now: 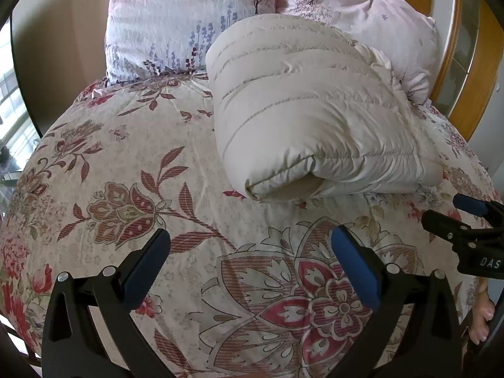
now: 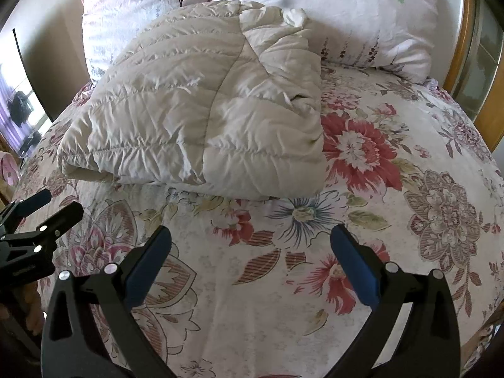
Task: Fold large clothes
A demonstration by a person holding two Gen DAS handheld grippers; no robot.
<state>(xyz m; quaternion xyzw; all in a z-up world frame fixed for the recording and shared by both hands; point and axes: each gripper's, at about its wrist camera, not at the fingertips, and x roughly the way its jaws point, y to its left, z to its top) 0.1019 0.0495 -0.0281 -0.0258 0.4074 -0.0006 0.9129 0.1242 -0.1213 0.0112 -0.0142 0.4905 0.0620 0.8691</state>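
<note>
A cream quilted puffer garment (image 1: 315, 116) lies folded into a thick bundle on the floral bedspread (image 1: 126, 163), its far end against the pillows. It also shows in the right wrist view (image 2: 201, 107). My left gripper (image 1: 250, 236) is open and empty, above the bedspread short of the bundle's near edge. My right gripper (image 2: 250, 236) is open and empty, also short of the bundle. Each gripper shows at the edge of the other's view: the right one (image 1: 453, 209) and the left one (image 2: 60, 204).
Two pink floral pillows (image 1: 186, 19) (image 1: 378, 9) lean at the head of the bed. A wooden headboard (image 1: 453, 72) stands at the right. A window is at the far left (image 1: 12, 116). The person's bare foot (image 1: 482, 315) is beside the bed.
</note>
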